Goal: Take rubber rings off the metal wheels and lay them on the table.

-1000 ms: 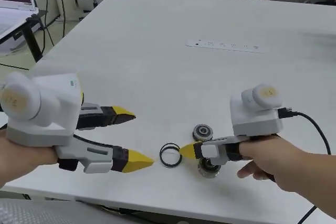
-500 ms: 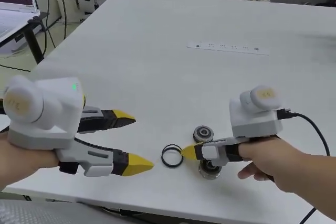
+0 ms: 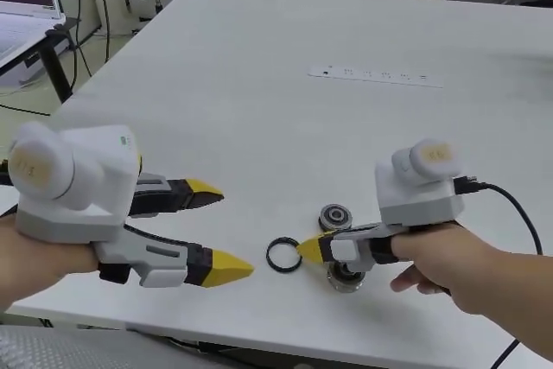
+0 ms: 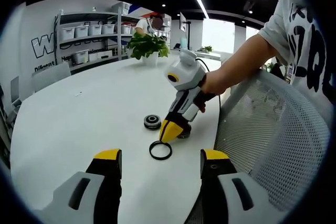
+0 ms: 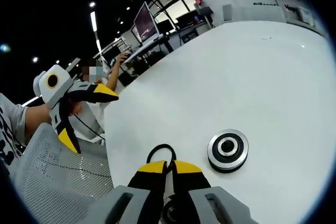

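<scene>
Rubber ring: one, black, off its wheel; it lies flat on the white table near your edge, between your two grippers; in the left gripper view it sits just ahead of the gap between that gripper's jaws.

Metal wheel, first: it lies on its side on the table, just beyond and to the right of the ring and apart from it; its dark band is on the rim in the right gripper view.

Metal wheel, second: partly hidden under your right gripper, near its jaws; you cannot tell whether it carries a ring.

Right gripper: yellow-tipped jaws drawn together with barely a slit between them; the tips meet the ring's right edge; whether they pinch it, you cannot tell; your right hand grips the handle and a black cable trails off behind it.

Left gripper: released, jaws spread wide and holding nothing; it hovers left of the ring and apart from it, pointing toward it.

Power strip: white, flat, farther up the table, well apart from the rest.

Mesh chair: grey, at the table's near edge.
</scene>
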